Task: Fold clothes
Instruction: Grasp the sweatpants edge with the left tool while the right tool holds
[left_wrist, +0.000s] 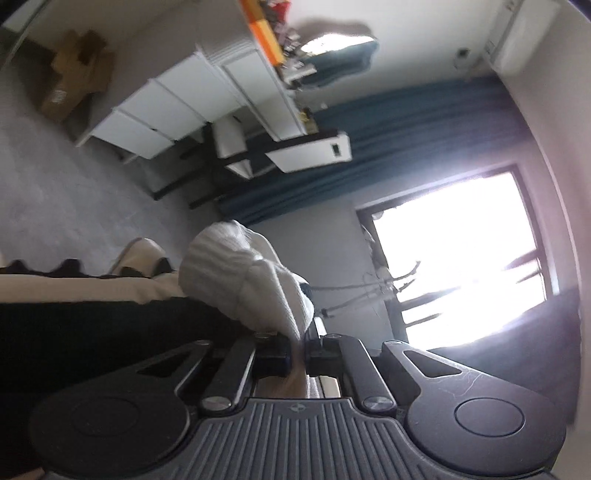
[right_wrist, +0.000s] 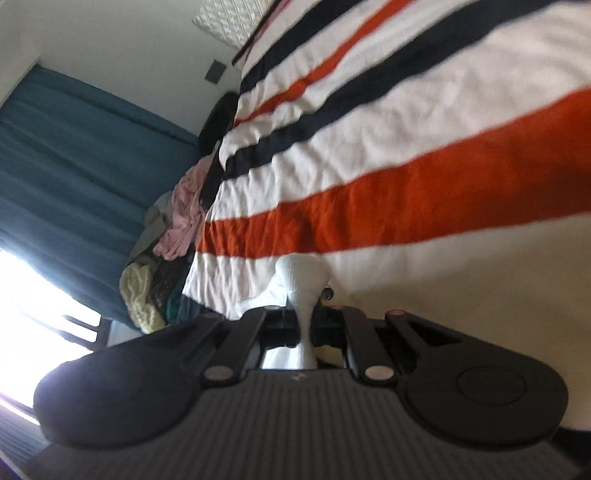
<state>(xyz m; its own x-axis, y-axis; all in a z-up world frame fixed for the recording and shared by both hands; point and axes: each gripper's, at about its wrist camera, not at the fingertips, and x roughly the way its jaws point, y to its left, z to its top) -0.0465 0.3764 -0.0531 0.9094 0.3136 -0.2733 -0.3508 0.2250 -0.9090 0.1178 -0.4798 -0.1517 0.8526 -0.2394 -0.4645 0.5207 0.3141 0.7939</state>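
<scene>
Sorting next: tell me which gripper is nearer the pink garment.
Right. The right gripper, jaws shut on white cloth, has the pink garment ahead-left; the left gripper's view lacks it.

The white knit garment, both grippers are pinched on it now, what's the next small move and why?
Probably lift and draw the two grippers apart to stretch the cloth flat. The left gripper is shut on a bunched fold of the white knit garment, and the right gripper pinches a narrow gathered bit over the striped bedspread. The fabric looks crumpled, so folding should wait.
</scene>
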